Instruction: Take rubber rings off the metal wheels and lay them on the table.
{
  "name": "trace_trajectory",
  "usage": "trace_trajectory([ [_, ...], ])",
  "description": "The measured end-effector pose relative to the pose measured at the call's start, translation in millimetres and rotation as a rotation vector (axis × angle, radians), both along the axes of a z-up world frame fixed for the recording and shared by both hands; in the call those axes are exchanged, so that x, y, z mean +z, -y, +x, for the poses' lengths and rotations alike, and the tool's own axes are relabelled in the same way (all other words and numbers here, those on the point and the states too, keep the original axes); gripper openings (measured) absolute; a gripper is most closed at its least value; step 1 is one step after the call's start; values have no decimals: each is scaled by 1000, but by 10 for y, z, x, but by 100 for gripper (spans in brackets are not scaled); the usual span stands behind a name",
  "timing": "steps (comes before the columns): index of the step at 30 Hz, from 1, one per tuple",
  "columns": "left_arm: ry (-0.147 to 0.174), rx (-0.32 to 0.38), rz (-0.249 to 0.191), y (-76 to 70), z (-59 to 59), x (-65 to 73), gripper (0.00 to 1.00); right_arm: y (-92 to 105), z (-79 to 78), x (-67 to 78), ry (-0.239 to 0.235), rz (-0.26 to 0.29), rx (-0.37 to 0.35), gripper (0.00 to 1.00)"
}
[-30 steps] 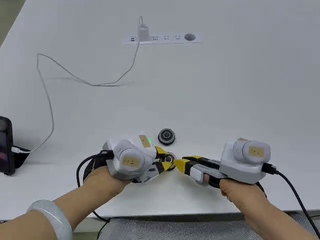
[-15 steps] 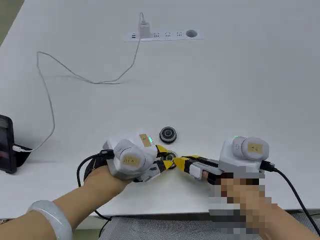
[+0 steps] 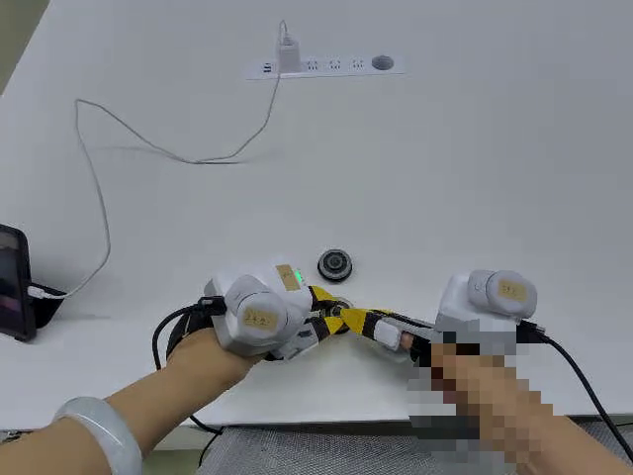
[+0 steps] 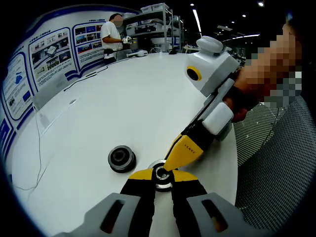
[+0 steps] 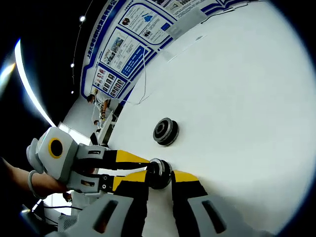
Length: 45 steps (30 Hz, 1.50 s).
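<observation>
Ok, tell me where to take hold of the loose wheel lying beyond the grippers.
Probably across its outer rim, coming from above: the loose wheel lies flat on the table, hub up, with open space all round.

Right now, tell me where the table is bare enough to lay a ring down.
Widest bare stretch: the table right of the loose wheel, from the right claw up to the power strip. Also bare between the cable and that wheel. Crowded: the near edge, where the left claw and right claw meet on the held wheel.
</observation>
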State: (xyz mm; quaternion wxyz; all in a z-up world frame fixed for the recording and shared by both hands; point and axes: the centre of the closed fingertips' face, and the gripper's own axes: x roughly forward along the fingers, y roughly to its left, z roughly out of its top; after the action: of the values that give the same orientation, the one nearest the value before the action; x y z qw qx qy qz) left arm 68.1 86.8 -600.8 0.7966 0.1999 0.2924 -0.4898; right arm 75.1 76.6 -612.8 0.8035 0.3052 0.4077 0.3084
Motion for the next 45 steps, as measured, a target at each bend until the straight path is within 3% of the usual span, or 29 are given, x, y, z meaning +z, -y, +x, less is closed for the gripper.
trace_trajectory([
  [14, -2, 3, -6, -12, 3, -16, 12, -37, -22, 49, -33, 62, -18, 22],
  [36, 0, 0, -6, -15, -14, 5, 12, -23, -41, 117, -7, 44, 7, 22],
  [45, 0, -4, -5, -14, -14, 7, 12, 19, -13, 81, 21, -1, 11, 12],
])
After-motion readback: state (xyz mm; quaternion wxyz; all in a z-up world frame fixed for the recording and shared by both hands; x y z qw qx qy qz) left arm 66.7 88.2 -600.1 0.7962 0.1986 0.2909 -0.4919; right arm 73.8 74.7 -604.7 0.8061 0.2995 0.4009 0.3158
